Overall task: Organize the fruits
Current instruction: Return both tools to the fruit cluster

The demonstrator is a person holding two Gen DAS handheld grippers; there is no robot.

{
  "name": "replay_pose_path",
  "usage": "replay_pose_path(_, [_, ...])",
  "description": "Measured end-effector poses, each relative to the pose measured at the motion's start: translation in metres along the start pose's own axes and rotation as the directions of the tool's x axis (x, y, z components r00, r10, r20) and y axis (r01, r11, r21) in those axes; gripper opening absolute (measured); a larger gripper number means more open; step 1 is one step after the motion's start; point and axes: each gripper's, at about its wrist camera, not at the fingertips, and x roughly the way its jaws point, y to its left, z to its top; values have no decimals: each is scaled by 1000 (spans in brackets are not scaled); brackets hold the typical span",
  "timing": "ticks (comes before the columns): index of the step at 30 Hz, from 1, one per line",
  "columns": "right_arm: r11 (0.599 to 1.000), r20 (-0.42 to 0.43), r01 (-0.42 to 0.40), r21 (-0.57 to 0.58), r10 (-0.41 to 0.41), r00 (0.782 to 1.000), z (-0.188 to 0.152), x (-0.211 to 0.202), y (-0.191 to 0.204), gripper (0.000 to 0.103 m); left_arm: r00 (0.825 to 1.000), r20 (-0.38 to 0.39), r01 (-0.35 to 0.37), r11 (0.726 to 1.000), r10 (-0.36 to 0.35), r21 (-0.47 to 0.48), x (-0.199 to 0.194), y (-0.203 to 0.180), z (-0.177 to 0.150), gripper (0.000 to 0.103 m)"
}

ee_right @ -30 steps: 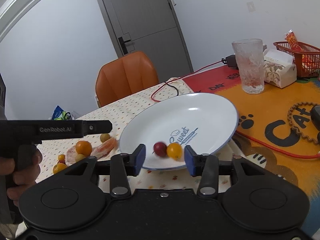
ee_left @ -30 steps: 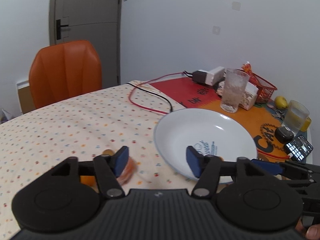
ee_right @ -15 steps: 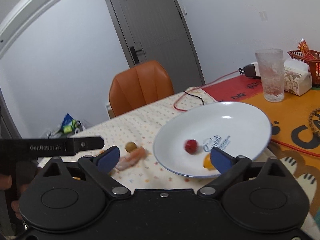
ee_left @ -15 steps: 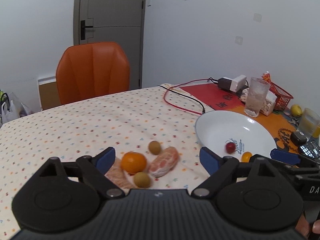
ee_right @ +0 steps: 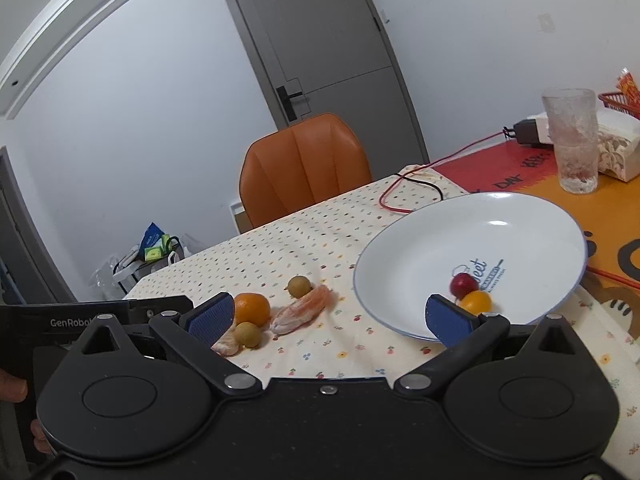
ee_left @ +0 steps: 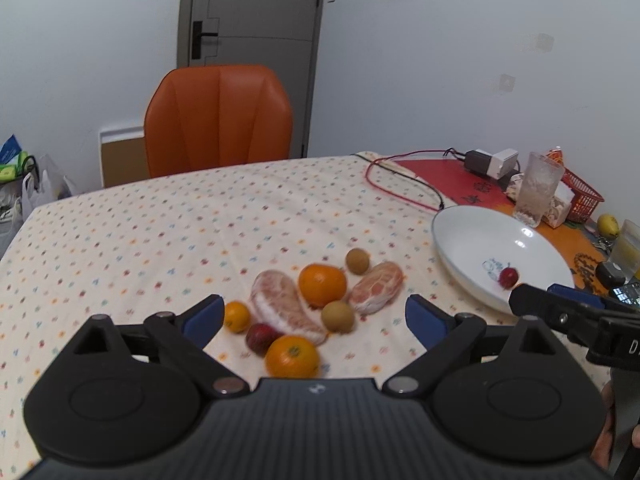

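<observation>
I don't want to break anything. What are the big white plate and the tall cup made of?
The white plate looks like glazed ceramic: glossy, with bright glints and a printed logo. The tall cup looks like frosted, textured glass, though it could be plastic.

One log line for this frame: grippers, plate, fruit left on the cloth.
left gripper: open | right gripper: open | plate: two fruits | cloth: fruit pile

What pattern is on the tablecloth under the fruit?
Cream tablecloth with small multicoloured floral dots; clearest in the left wrist view.

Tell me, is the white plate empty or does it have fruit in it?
Not empty: the white plate holds a red fruit and a yellow fruit.
</observation>
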Motion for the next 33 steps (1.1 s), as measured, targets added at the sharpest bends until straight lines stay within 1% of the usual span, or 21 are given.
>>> replay_pose_path(2, [1000, -2, 2, -16, -2, 1000, -2, 2, 5, 103, 1000, -7, -1, 1000, 1, -5, 0, 5, -3, 96])
replay_pose_path(5, [1000, -25, -17, -14, 17, 1000, -3, 8, 9, 103, 1000, -9, -2, 1000, 2, -18, -2, 12, -7, 96])
replay_pose_path(8, [999, -45, -31, -37, 30, 999, -4, 12, 14, 103, 1000, -11, -10, 999, 9, -39, -2, 19, -10, 96])
replay_pose_path(13, [997, -87, -55, -48, 51, 995, -8, 20, 20, 103, 1000, -18, -11, 999, 10, -40, 1, 22, -14, 94])
replay_pose_path(15, [996, -98, -65, -58, 59, 993, -11, 23, 23, 101, 1000, -22, -10, 999, 9, -48, 5, 23, -15, 93])
replay_pose_path(17, [995, -111, -75, -66, 67, 992, -13, 27, 26, 96, 1000, -27, -12, 999, 11, -45, 10, 23, -17, 90])
replay_pose_path(19, [994, -127, -86, -69, 77, 989, -15, 31, 27, 89, 999, -39, -12, 999, 10, -50, 16, 24, -19, 82])
replay_pose_path(22, [993, -148, -90, -70, 79, 986, -19, 38, 29, 81, 998, -70, -5, 998, 1, -67, 26, 25, -22, 72])
replay_pose_path(24, [994, -158, -91, -65, 80, 984, -21, 41, 28, 79, 996, -85, 1, 998, -7, -66, 32, 24, -24, 71])
replay_pose_path(26, [994, -160, -88, -60, 77, 984, -22, 44, 28, 78, 996, -92, 10, 998, -15, -62, 37, 22, -27, 68])
replay_pose_path(27, [995, -161, -85, -59, 75, 984, -22, 45, 28, 78, 995, -97, 13, 998, -19, -62, 40, 22, -28, 59])
replay_pose_path(28, [995, -164, -82, -58, 71, 984, -22, 47, 28, 78, 994, -108, 12, 998, -19, -66, 43, 22, -30, 44])
replay_pose_path(29, [995, -167, -79, -59, 68, 984, -22, 49, 28, 77, 993, -118, 12, 997, -21, -78, 46, 23, -31, 41])
replay_pose_path(30, [995, -170, -78, -60, 66, 983, -22, 51, 29, 76, 994, -105, 6, 996, -15, -85, 45, 24, -31, 37])
replay_pose_path(33, [995, -175, -79, -63, 67, 982, -23, 55, 31, 75, 994, -106, 5, 996, -15, -94, 41, 28, -29, 36])
